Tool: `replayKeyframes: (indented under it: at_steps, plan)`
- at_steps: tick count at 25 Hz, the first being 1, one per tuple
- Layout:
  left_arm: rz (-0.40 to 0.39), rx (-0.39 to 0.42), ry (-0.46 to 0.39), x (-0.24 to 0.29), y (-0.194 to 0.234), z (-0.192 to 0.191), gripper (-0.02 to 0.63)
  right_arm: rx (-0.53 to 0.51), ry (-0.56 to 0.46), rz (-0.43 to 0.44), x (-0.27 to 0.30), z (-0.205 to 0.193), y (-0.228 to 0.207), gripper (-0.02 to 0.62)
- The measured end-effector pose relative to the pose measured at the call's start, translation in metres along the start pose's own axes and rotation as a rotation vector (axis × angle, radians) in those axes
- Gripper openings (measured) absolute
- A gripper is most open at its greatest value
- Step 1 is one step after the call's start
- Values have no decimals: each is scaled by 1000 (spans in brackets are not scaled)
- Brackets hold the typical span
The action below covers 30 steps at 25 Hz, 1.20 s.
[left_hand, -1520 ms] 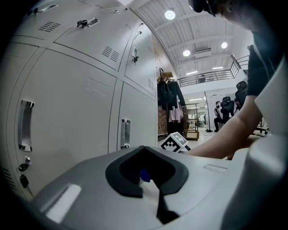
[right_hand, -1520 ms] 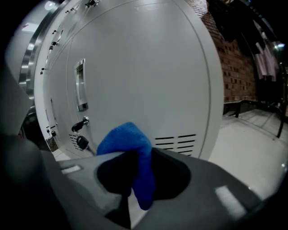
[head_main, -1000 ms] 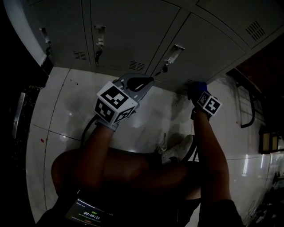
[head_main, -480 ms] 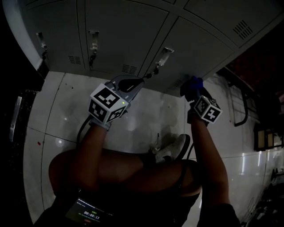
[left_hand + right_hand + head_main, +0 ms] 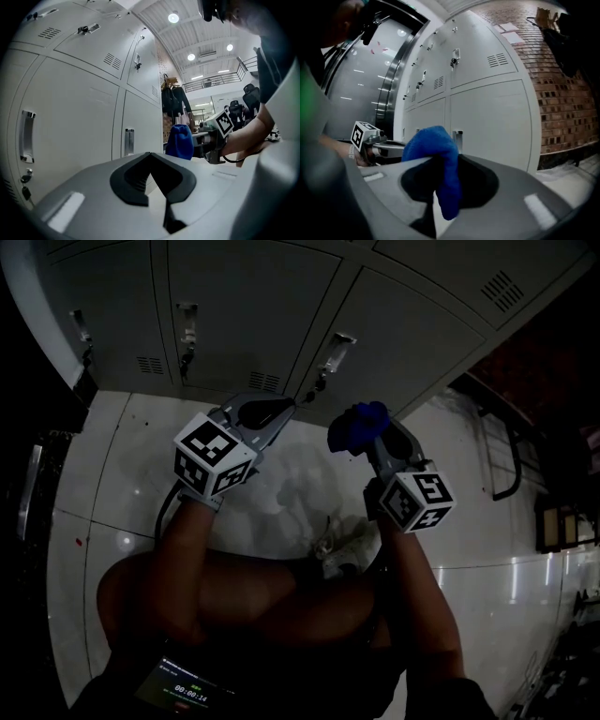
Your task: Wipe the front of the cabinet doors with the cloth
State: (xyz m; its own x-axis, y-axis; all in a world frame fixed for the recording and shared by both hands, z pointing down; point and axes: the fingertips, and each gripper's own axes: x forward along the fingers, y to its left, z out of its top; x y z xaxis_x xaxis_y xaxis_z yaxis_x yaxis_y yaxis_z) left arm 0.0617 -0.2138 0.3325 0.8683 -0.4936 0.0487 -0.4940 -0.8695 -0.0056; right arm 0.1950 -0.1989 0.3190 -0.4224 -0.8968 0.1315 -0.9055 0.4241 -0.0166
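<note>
Two forearms (image 5: pixel 192 549) outstretched, cloth (image 5: pixel 354 424) in right gripper (image 5: pixel 373 444).

Cloth (image 5: pixel 360 425) now off cabinet door (image 5: pixel 412 343)

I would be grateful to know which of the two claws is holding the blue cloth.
The right claw, whose jaws pinch the blue cloth; the left claw is shut with nothing between its jaws.
</note>
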Motion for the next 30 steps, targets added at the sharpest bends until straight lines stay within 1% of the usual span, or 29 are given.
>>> replayKeyframes:
  at_steps: [5,10,14,20,30]
  plan:
    - [6,6,-10,0,-1,-1,1,31,-8,152,11,-11,23,77]
    - [15,-38,-40,-4,1,-1,1,-19,-1,230,15,-16,40,77]
    - [14,-33,-25,-2,0,-6,0,-21,7,240,16,-20,38,77]
    - [9,-21,0,0,-2,-12,2,79,12,226,14,-25,33,77]
    - [4,-11,-9,0,-4,-10,0,56,1,219,13,-22,34,77]
